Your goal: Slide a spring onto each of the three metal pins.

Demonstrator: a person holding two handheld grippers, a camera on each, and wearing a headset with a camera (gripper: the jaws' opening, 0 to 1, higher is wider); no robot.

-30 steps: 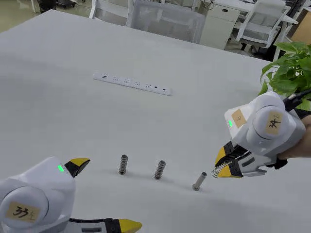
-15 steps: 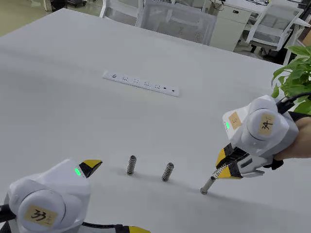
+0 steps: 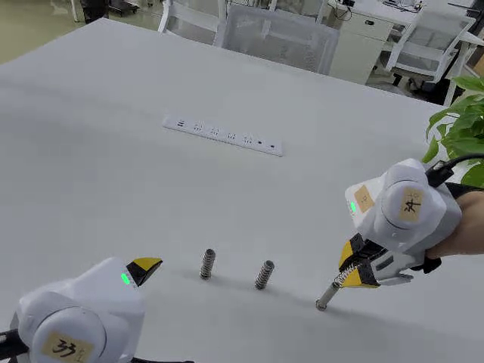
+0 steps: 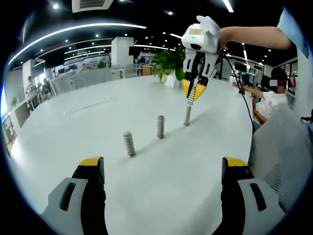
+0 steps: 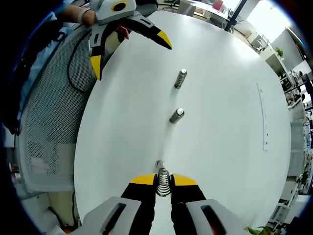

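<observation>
Three metal pins stand in a row on the white table (image 3: 113,174). The left pin (image 3: 207,263) and middle pin (image 3: 264,274) each carry a spring. The right pin (image 3: 327,293) is bare and leans; its top sits right at the lower end of the spring (image 3: 347,272) that my right gripper (image 3: 353,272) is shut on. From the right gripper view, the held spring (image 5: 163,181) lines up over the pin top (image 5: 159,163). My left gripper (image 4: 161,169) hangs open at the near left, holding nothing, well short of the pins.
A white power strip (image 3: 222,135) lies further back on the table. Mesh office chairs (image 3: 280,34) stand behind the far edge, and a green plant (image 3: 461,128) sits at the right. A person (image 4: 271,93) sits beyond the table in the left gripper view.
My right gripper has come down and in toward the bare pin, bringing the spring's end from beside the pin top onto it. The head camera shifted; my left gripper stayed open.
</observation>
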